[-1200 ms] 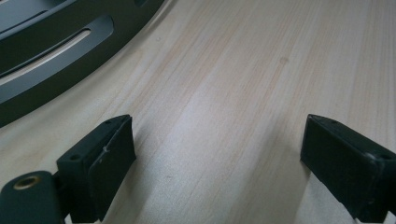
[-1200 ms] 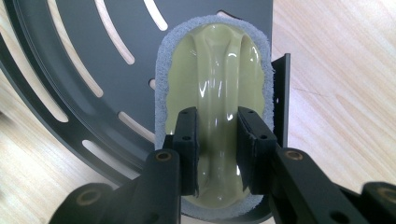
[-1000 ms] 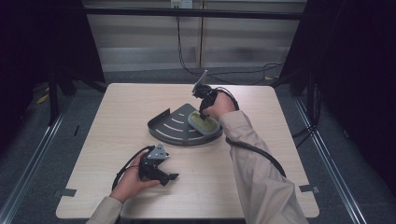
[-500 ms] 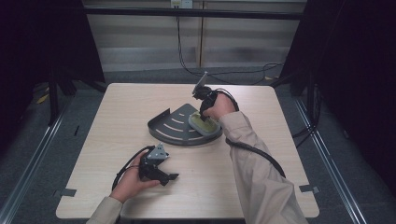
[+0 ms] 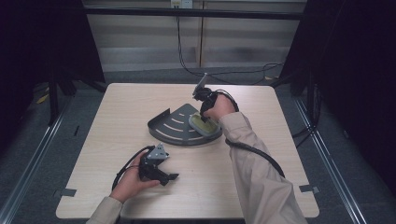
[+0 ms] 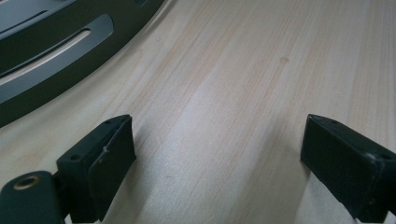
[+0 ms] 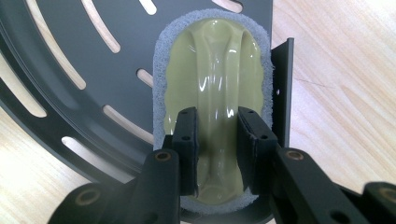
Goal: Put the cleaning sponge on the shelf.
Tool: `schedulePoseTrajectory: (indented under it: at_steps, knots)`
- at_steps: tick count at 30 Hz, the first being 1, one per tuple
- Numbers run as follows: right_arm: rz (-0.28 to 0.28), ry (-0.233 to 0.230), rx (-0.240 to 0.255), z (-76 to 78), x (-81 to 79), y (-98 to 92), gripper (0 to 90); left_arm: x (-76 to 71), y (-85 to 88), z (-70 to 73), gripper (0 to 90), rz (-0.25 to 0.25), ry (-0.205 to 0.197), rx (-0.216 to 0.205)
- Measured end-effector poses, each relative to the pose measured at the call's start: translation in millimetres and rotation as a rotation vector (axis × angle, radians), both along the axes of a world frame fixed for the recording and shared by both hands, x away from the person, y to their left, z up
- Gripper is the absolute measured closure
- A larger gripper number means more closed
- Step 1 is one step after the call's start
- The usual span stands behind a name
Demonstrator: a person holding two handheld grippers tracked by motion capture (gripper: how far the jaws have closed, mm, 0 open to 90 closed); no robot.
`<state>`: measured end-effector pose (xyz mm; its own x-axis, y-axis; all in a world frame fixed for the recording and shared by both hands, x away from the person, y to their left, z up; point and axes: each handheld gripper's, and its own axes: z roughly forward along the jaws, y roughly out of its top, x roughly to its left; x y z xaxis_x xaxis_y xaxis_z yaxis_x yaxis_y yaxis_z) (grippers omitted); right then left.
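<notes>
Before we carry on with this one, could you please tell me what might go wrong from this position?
1. The right tool pinches only the glossy raised ridge of the scrubber; that smooth ridge could slip out when lifted.
2. The scrubber lies against the upright wall of the dark slotted tray; pulling sideways might catch that wall and drag the tray across the table.
3. The left tool rests open off the tray, so nothing steadies the tray.

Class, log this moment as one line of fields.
right gripper: shut on scrubber handle | scrubber: on rack | left gripper: open, empty, over table
</notes>
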<state>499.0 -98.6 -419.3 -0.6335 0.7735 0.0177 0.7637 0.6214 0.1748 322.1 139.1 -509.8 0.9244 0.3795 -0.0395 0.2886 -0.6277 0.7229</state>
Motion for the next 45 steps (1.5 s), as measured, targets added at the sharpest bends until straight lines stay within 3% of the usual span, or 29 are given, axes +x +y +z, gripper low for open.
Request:
schedulePoseTrajectory:
  at_steps: [28, 36, 45]
  knots:
    - [-0.016, 0.018, -0.020, -6.3, -0.7, -0.4, 68.8, 0.0, 0.0, 0.0, 9.5, 0.000, 0.000, 0.000]
    - [-0.032, 0.018, -0.048, -6.4, -1.2, -1.1, 52.6, 0.0, 0.0, 0.0, 9.5, 0.000, 0.000, 0.000]
    - [-0.032, -0.023, -0.055, 1.0, -1.7, -4.3, 34.9, 0.0, 0.0, 0.0, 9.5, 0.000, 0.001, -0.001]
